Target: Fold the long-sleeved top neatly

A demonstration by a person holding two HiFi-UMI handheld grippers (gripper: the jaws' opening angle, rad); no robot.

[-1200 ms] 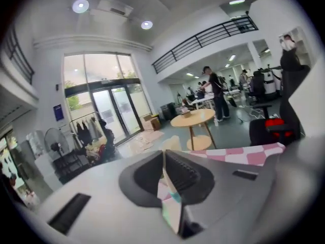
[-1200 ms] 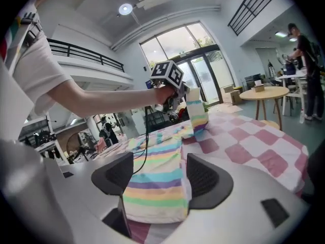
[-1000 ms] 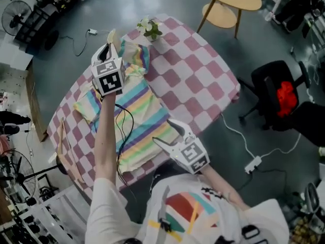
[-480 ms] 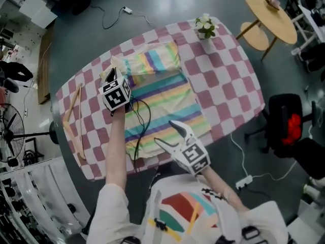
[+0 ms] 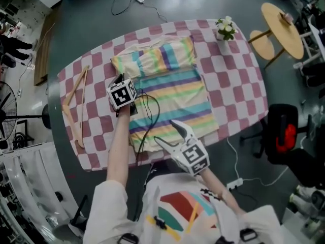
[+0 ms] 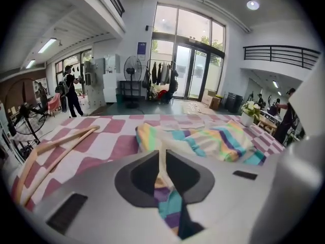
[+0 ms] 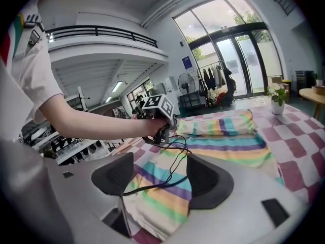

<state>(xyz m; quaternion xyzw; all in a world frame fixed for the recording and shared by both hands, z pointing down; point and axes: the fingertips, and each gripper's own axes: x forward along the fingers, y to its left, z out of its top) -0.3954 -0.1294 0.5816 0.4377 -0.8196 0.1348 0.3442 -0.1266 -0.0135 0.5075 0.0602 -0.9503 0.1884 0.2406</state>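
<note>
Rainbow-striped long-sleeved top (image 5: 172, 100), bunched beyond the left gripper (image 6: 162, 174) clamping its edge, looks half-folded; right gripper (image 7: 160, 179) gapes empty over the hem.

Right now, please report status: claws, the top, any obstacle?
Left claw shut on striped top edge. Right claw open, over near hem. Black cable trails across top.

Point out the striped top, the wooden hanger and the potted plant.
striped top (image 5: 177, 93), head view, middle of its body
wooden hanger (image 5: 75, 87), head view, its upper arm
potted plant (image 5: 225, 27), head view, its flowers
</note>
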